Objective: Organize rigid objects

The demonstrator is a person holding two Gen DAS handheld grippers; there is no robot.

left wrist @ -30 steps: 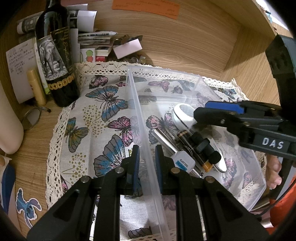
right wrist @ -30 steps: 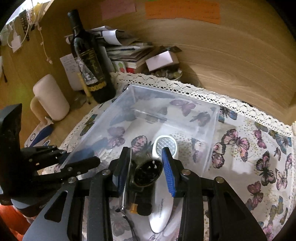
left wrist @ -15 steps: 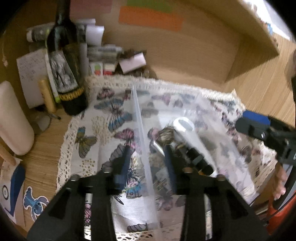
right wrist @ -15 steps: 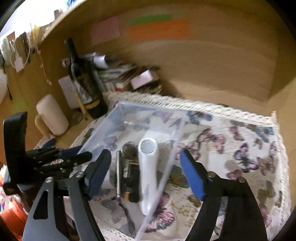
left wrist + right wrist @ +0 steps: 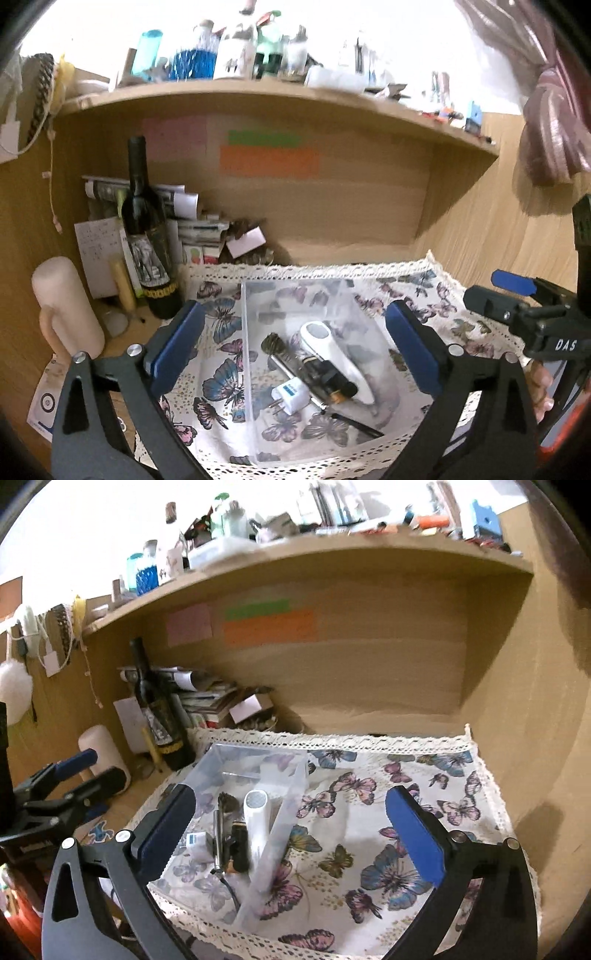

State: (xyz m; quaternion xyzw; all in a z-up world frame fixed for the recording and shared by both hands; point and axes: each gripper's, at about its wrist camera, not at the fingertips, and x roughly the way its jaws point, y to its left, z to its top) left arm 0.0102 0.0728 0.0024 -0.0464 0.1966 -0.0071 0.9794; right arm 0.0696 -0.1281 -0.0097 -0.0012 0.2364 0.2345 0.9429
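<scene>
A clear plastic box (image 5: 246, 354) (image 5: 291, 805) sits on the butterfly cloth (image 5: 218, 369) (image 5: 388, 812). Inside lie a white oblong device (image 5: 332, 350) (image 5: 256, 823), a black cylinder with a gold end (image 5: 327, 380) (image 5: 239, 845), a metal pen-like rod (image 5: 284, 365) (image 5: 218, 838), a white plug adapter (image 5: 291, 397) (image 5: 195, 840) and a thin black pen (image 5: 354, 424). My left gripper (image 5: 295, 343) is open and empty, held above the box. My right gripper (image 5: 291, 827) is open and empty, raised above the box and cloth; it also shows at the right of the left wrist view (image 5: 517, 306).
A dark wine bottle (image 5: 147, 236) (image 5: 159, 709), a stack of papers and booklets (image 5: 199, 236) (image 5: 210, 701) and a white cylinder (image 5: 66, 306) (image 5: 103, 753) stand at the back left. A cluttered wooden shelf (image 5: 258, 92) overhangs the desk. Wooden side wall (image 5: 535, 701) at right.
Both grippers have opened wide and pulled back and up from the box. The left let go of the box wall; the right released the black cylinder, which now lies in the box.
</scene>
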